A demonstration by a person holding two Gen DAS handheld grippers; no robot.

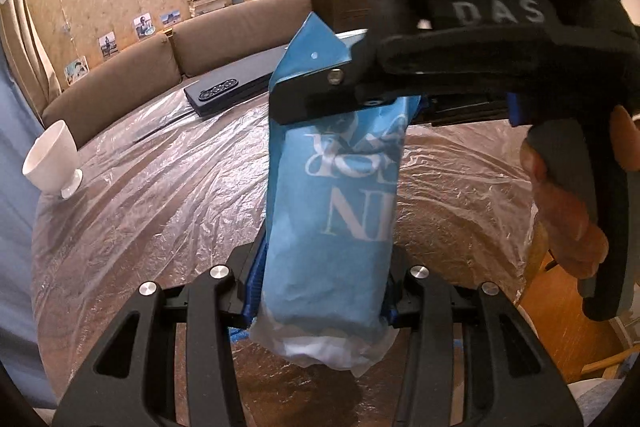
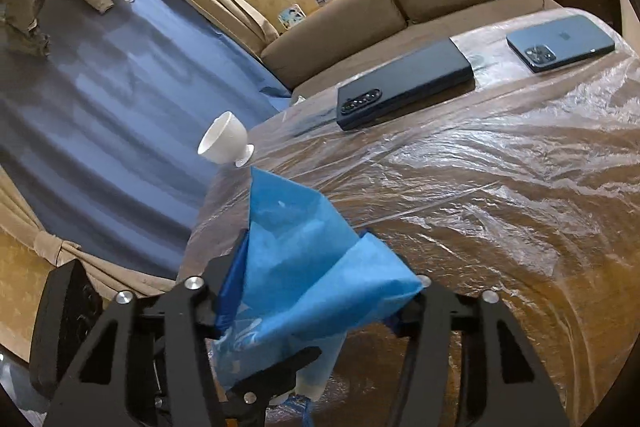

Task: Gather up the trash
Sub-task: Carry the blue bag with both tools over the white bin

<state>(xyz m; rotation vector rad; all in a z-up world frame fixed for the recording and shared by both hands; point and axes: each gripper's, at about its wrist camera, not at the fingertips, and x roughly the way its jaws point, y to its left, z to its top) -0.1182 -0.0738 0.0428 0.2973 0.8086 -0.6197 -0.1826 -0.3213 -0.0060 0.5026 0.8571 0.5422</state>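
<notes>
Closest to the left wrist camera, the left gripper clamps the lower part of a blue plastic packet, held above the film-covered table. Crossing from the right, the right gripper pinches the packet's top, blocking the view behind. 1 white cup and a dark phone sit farther off.

From the right wrist, blue pads grip the packet's crumpled flap; 2 phones lie beyond, apart.
</notes>
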